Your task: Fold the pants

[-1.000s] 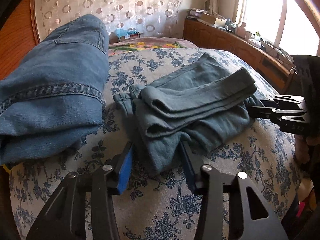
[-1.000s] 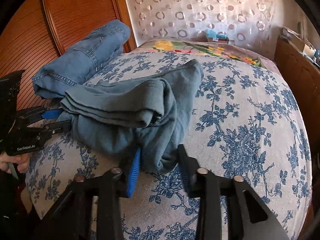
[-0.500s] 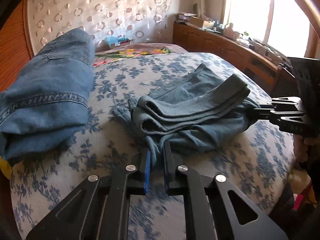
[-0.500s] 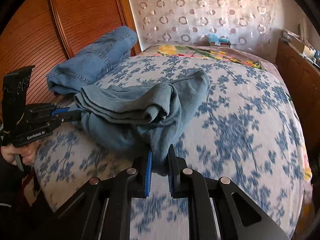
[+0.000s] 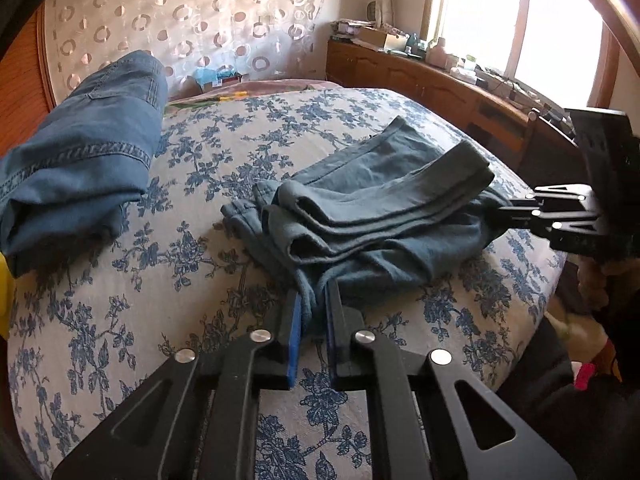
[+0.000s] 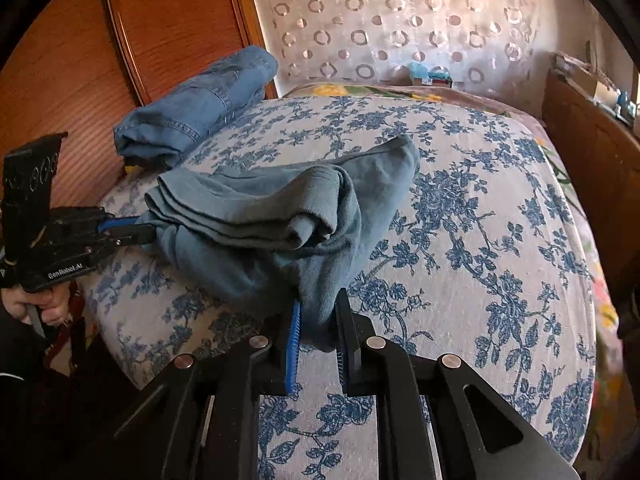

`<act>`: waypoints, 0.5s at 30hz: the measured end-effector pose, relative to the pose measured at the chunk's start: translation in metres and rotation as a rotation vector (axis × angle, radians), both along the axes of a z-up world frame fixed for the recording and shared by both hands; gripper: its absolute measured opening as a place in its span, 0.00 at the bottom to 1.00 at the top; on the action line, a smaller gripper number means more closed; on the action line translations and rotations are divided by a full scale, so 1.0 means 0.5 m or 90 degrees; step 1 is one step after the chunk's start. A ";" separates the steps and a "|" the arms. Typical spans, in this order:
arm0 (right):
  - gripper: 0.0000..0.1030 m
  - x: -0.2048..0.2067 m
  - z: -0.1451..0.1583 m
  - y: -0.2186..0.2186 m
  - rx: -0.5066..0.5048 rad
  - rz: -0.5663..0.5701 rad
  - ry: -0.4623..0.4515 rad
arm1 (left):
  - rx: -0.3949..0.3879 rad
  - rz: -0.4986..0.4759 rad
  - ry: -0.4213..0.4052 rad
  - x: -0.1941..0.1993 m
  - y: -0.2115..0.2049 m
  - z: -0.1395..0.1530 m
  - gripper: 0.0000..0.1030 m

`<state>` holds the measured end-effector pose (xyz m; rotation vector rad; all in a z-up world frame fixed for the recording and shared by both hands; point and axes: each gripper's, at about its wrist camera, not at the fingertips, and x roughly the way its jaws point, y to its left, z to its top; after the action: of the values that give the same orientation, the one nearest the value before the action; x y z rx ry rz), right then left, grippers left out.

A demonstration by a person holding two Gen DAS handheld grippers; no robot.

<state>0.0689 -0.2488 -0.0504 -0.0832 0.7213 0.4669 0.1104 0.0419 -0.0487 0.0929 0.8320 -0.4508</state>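
Note:
Grey-blue pants [image 5: 384, 216] lie folded in layers on the flowered bedspread [image 5: 200, 152]; they also show in the right wrist view [image 6: 260, 216]. My left gripper [image 5: 312, 316] is shut on the near lower edge of the pants. My right gripper [image 6: 318, 320] is shut on the opposite corner of the same pants. Each gripper shows in the other's view: the right gripper at the right side [image 5: 516, 212], the left gripper at the left side [image 6: 128, 228].
Folded blue jeans [image 5: 80, 160] lie at the bed's far left by the wooden headboard [image 6: 120, 40]. A wooden sideboard [image 5: 440, 84] with clutter runs under the window on the right. The bed edge is close to both hands.
Both grippers have closed on the pants' edges; a second ago both were open around the cloth. The held edges are slightly raised.

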 end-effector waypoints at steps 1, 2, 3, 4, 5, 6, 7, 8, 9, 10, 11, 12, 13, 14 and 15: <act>0.17 -0.001 0.003 0.004 -0.004 -0.001 -0.002 | -0.002 0.003 0.000 -0.002 0.001 0.001 0.11; 0.18 -0.003 0.006 0.007 -0.008 -0.001 -0.006 | -0.003 0.005 -0.002 -0.002 0.002 0.004 0.11; 0.20 -0.003 0.009 0.012 -0.012 0.000 -0.011 | -0.003 0.005 -0.005 -0.001 0.003 0.006 0.13; 0.20 -0.005 0.013 0.014 -0.015 0.001 -0.017 | -0.004 0.006 -0.008 -0.003 0.005 0.009 0.16; 0.23 -0.009 0.017 0.015 -0.020 0.001 -0.023 | -0.004 0.005 -0.010 -0.003 0.008 0.011 0.17; 0.28 -0.012 0.021 0.016 -0.024 0.001 -0.030 | -0.001 0.005 -0.011 -0.002 0.008 0.013 0.21; 0.30 -0.015 0.024 0.018 -0.029 0.000 -0.034 | 0.003 0.006 -0.012 0.000 0.007 0.013 0.25; 0.31 -0.017 0.026 0.019 -0.033 0.000 -0.038 | 0.005 0.007 -0.013 0.001 0.007 0.013 0.26; 0.32 -0.017 0.029 0.021 -0.036 0.001 -0.040 | 0.007 0.007 -0.013 0.004 0.007 0.013 0.27; 0.32 -0.014 0.030 0.023 -0.039 0.002 -0.042 | 0.010 0.005 -0.011 0.007 0.006 0.011 0.28; 0.33 -0.013 0.033 0.026 -0.045 0.003 -0.046 | 0.018 0.003 -0.009 0.012 0.003 0.009 0.28; 0.33 -0.011 0.035 0.031 -0.054 0.004 -0.049 | 0.024 0.001 -0.007 0.016 0.000 0.007 0.29; 0.33 -0.008 0.035 0.034 -0.061 0.005 -0.051 | 0.030 -0.002 -0.005 0.021 -0.003 0.005 0.29; 0.34 -0.005 0.034 0.039 -0.067 0.010 -0.049 | 0.032 -0.004 -0.003 0.026 -0.005 0.003 0.29; 0.34 0.002 0.031 0.042 -0.072 0.014 -0.045 | 0.035 -0.006 0.000 0.031 -0.008 0.000 0.29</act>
<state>0.0698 -0.2277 -0.0349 -0.2120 0.6773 0.4416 0.1260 0.0378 -0.0486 0.1475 0.8445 -0.4375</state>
